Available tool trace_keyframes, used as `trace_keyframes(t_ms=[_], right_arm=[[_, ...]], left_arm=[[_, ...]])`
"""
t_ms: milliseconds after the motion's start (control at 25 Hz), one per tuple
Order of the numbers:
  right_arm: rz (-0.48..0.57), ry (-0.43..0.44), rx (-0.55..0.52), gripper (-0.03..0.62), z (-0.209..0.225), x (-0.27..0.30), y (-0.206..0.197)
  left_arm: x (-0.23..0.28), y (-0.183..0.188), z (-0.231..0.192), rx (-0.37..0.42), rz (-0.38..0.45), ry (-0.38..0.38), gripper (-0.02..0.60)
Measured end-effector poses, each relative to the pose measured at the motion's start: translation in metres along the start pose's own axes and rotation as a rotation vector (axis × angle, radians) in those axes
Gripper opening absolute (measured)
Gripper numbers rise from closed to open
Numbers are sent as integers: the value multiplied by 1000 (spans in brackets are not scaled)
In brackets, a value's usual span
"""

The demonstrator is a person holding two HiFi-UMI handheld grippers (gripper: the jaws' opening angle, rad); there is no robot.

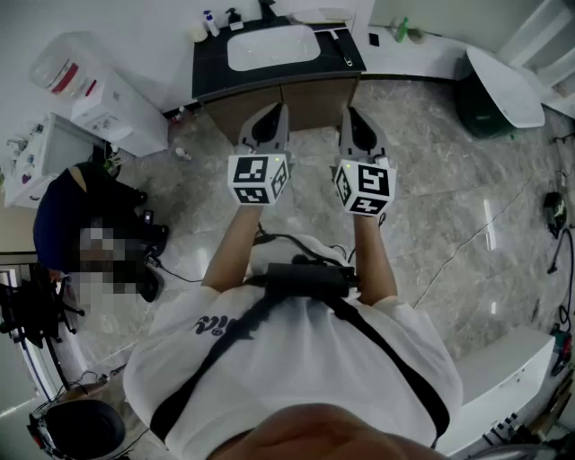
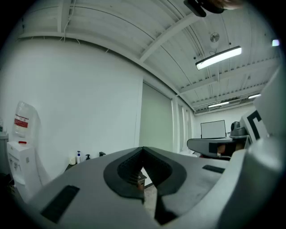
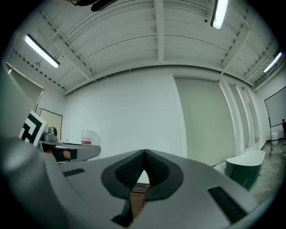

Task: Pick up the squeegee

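My left gripper [image 1: 272, 112] and right gripper [image 1: 353, 114] are held side by side at chest height, level, aimed at a dark vanity counter [image 1: 208, 63] with a white basin [image 1: 272, 45]. Both are shut with nothing between the jaws: in the left gripper view the left gripper [image 2: 143, 149] has its tips touching, and the right gripper [image 3: 144, 152] looks the same in the right gripper view. A thin long object [image 1: 347, 52] lies on the counter right of the basin; I cannot tell whether it is the squeegee. Both grippers are well short of the counter.
Small bottles [image 1: 212, 22] stand at the counter's back left. A water dispenser [image 1: 101, 101] is left of the vanity, a seated person [image 1: 85, 229] further left. A dark green tub with a white rim [image 1: 499, 90] stands at the right. Cables [image 1: 503, 225] run over the marble floor.
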State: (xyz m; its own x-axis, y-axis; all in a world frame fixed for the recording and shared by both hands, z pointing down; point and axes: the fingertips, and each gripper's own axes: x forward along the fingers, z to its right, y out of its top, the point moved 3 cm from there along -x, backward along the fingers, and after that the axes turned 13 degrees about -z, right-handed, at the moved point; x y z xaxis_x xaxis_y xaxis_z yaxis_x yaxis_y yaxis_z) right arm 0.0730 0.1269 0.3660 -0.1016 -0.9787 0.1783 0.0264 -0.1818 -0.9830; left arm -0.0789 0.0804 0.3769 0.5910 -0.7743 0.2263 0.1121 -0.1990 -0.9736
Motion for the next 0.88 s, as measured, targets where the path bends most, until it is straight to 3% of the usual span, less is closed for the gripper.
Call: trace_keyframes(t_ms=[560,880], right_arm=[[-11,-19,11,6,18,3,-9],[-20,-16,5,6,33,53,-12]], left_arm=[[15,-3,16,10,-23,-21,11],[71,-7,-5,-14,-34,-41,11]])
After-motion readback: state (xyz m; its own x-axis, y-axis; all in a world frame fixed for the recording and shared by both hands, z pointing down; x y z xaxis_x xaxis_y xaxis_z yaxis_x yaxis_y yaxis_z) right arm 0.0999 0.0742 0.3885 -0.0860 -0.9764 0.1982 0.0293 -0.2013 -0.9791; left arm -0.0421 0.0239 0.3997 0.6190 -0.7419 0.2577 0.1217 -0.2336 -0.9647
